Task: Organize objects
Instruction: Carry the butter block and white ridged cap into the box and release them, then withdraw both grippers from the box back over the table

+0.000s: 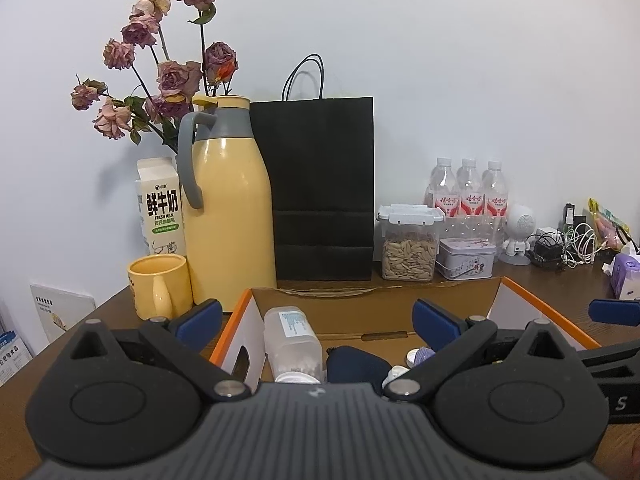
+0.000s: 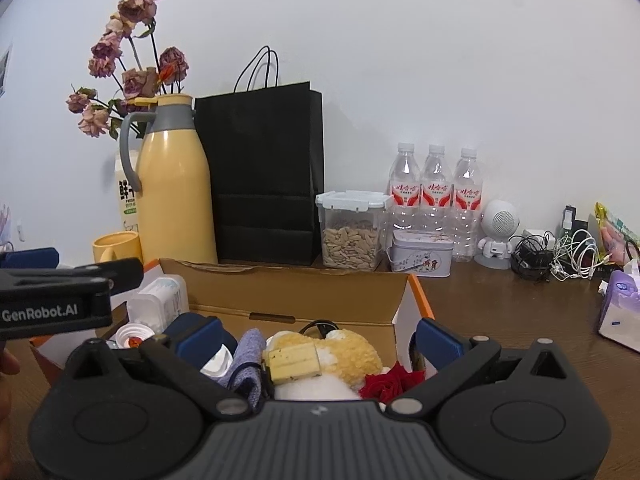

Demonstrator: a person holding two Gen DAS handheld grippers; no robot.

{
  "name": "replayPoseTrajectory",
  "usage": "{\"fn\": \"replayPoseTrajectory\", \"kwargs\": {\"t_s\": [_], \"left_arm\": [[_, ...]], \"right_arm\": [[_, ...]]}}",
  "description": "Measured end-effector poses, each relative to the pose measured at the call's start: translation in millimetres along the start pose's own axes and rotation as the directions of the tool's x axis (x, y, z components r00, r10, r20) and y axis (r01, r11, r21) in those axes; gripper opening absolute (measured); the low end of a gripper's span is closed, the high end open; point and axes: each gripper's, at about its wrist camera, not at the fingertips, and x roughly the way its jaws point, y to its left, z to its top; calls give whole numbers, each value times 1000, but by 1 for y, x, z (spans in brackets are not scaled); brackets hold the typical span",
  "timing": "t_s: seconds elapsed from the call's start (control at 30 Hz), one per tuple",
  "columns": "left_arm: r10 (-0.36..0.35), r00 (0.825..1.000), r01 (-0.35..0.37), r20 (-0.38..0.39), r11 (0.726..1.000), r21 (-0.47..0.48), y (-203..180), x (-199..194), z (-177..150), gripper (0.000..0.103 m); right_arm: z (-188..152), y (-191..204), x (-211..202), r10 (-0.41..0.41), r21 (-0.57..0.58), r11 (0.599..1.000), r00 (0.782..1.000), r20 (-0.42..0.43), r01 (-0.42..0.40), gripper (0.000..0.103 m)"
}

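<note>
The left gripper (image 1: 318, 322) is matte black plastic, with two round domed hubs, a ribbed grey panel between them, silver pivot screws and blue pads (image 1: 200, 320) on its jaws. The right gripper (image 2: 316, 340) is built alike, with the same blue pads (image 2: 438, 344). Seen from the right wrist view, the left one's side carries white "GenRobot.AI" lettering.

We are holding our left gripper (image 1: 318, 322) and right gripper (image 2: 316, 338) side by side, level, jaws spread wide, gripping nothing.
</note>
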Motion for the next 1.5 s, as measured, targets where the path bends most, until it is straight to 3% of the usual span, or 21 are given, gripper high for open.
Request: {"fn": "replayPoseTrajectory", "kwargs": {"t_s": [0.4, 1.1, 1.5], "left_arm": [[-16, 1000, 16, -6, 1000, 24, 3, -28, -12, 103], [22, 985, -14, -168, 998, 53, 36, -47, -49, 103], [52, 980, -45, -194, 998, 40, 68, -53, -57, 103]], "right_arm": [[-13, 10, -37, 43, -56, 998, 999, 18, -42, 103], [-52, 35, -53, 81, -144, 985, 989, -124, -98, 103], [-61, 50, -43, 69, -156, 983, 979, -193, -100, 103]]}}
